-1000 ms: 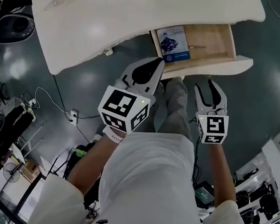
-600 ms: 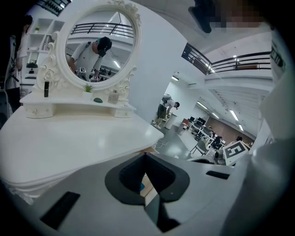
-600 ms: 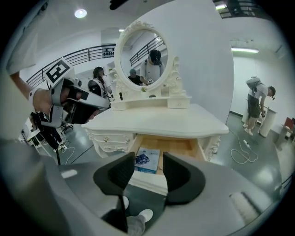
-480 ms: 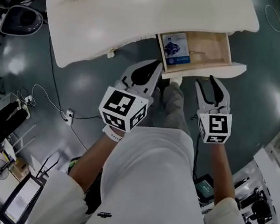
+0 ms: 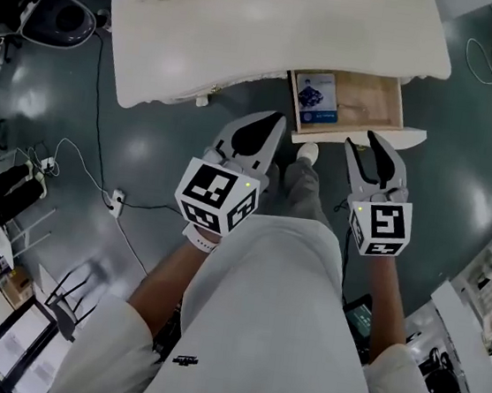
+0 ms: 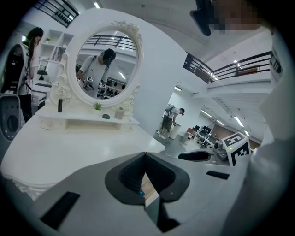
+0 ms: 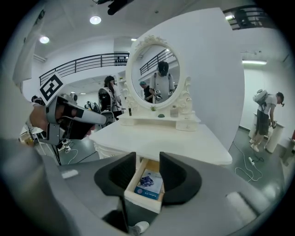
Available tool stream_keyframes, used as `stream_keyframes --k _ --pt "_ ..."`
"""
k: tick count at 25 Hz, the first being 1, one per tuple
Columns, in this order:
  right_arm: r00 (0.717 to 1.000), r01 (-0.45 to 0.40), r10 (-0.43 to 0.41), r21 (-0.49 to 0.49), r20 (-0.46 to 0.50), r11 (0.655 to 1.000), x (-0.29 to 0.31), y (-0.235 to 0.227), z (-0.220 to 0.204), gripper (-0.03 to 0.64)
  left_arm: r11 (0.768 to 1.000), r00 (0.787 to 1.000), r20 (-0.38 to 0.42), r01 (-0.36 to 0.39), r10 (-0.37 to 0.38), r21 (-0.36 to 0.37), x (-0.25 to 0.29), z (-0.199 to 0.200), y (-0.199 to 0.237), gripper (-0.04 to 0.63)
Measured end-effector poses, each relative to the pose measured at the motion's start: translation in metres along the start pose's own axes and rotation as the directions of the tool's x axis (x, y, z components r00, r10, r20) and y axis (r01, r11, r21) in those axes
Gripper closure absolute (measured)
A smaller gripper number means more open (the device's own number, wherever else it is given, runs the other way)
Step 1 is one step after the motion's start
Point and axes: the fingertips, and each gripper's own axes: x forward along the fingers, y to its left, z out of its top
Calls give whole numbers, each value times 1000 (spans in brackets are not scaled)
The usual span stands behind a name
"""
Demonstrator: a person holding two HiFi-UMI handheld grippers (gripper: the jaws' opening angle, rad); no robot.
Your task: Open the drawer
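The white dressing table (image 5: 276,26) fills the top of the head view. Its wooden drawer (image 5: 369,99) stands pulled out, with a blue booklet (image 5: 317,98) lying at its left end. My right gripper (image 5: 363,150) hangs in the air on the near side of the drawer front. It is open, its jaws have just been closing a little, and nothing is between them. Between those jaws (image 7: 147,159) the right gripper view shows the drawer (image 7: 138,196) and booklet (image 7: 150,180) below. My left gripper (image 5: 273,122) is shut and empty, left of the drawer.
An oval mirror (image 7: 156,76) and small items stand at the table's back. Cables and a power strip (image 5: 117,198) lie on the grey floor at left. The person's shoe (image 5: 307,152) is under the drawer front. Shelves stand at far right, and other people stand in the room.
Both grippers have risen, and in the head view the table and drawer look smaller and farther away. The drawer stays pulled out. The right jaws stand slightly narrower.
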Motion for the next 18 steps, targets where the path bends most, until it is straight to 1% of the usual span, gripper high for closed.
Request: stream_keyframes --k 3,6,10,14,18 --pt "1000 -9 10 -8 17 1000 -4 1 15 446 1000 999 26 -20 20 -16 -12 7 0 586" --pt "999 -14 15 -26 47 1000 -9 2 33 476 999 998 52 -43 44 -24 -25 16 2 586" --pt "996 -20 24 -51 84 999 -17 8 57 489 998 995 78 -63 65 -22 -42 25 3 586" --pt "990 -37 42 -41 138 998 -27 11 81 497 997 990 118 -71 73 -18 -54 39 -1 586" --pt "983 -53 62 -57 175 997 -39 16 99 509 997 984 161 -82 83 -14 -66 50 -7 586"
